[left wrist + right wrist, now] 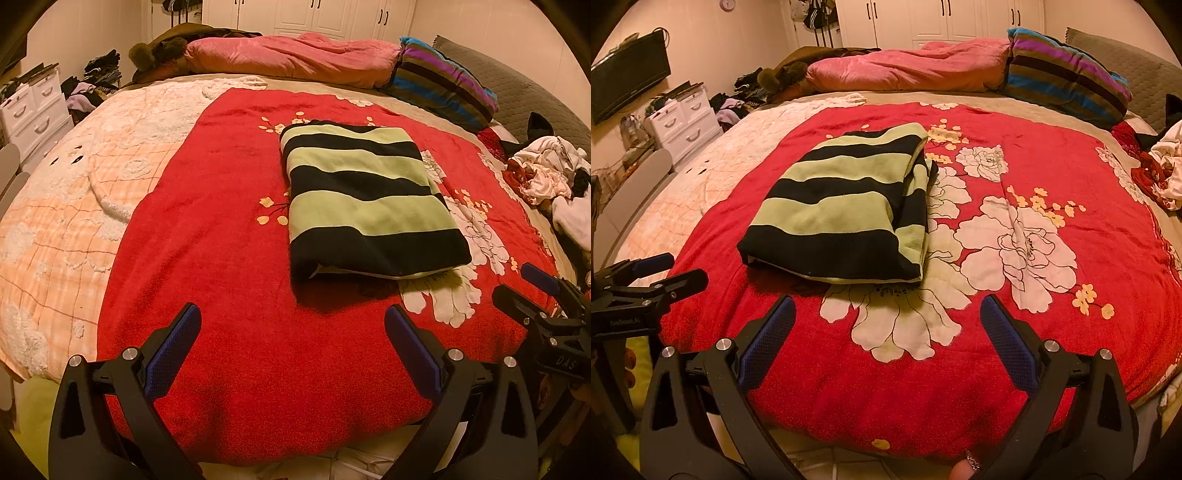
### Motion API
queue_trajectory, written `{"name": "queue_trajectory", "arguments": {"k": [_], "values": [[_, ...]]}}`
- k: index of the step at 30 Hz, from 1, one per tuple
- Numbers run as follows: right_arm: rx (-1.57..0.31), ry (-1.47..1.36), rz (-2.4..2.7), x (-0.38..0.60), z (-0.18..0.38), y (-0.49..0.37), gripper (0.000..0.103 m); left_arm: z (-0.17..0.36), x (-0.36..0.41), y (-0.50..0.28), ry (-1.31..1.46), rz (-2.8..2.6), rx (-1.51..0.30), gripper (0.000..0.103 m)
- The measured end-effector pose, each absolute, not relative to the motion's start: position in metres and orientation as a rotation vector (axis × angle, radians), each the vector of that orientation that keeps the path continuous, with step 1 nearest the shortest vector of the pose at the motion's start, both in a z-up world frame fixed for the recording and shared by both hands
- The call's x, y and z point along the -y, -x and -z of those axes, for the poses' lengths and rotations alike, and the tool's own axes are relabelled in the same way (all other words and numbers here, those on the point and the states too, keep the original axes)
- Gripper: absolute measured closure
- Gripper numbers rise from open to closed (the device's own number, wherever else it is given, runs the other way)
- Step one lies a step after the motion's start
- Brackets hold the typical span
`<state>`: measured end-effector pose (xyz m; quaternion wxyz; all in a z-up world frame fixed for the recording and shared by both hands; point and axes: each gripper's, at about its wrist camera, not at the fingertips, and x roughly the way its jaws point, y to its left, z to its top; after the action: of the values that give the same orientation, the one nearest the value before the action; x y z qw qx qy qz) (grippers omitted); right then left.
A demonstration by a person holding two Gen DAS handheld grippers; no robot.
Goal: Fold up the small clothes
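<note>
Lying flat, folded striped garment (369, 199): long axis away, stripes crosswise.

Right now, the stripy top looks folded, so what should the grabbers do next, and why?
Probably swing the right gripper toward the heap of unfolded clothes on the right side of the bed. The striped garment already lies folded flat, and both grippers, left included, are open and empty.

The striped garment (369, 199) looks like soft matt fleece. Under it the red blanket (229, 236) is a plush, fuzzy cloth. The pink quilt (908, 70) has a satin sheen. Both grippers, left (293, 325) and right (888, 317), are matt black plastic with textured blue pads (173, 350) and shiny metal pins (724, 344)
</note>
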<state>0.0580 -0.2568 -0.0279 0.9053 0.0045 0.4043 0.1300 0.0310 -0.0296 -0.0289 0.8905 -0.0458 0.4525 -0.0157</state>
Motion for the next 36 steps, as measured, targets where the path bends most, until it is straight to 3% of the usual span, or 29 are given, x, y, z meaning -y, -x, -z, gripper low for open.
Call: {"name": "queue_trajectory", "arguments": {"k": [36], "values": [[-0.841, -0.006, -0.263, 0.2609, 0.0295, -0.0611, 0.009, 0.0272, 0.0279, -0.0312, 0.101, 0.024, -0.944, 0.004]]}}
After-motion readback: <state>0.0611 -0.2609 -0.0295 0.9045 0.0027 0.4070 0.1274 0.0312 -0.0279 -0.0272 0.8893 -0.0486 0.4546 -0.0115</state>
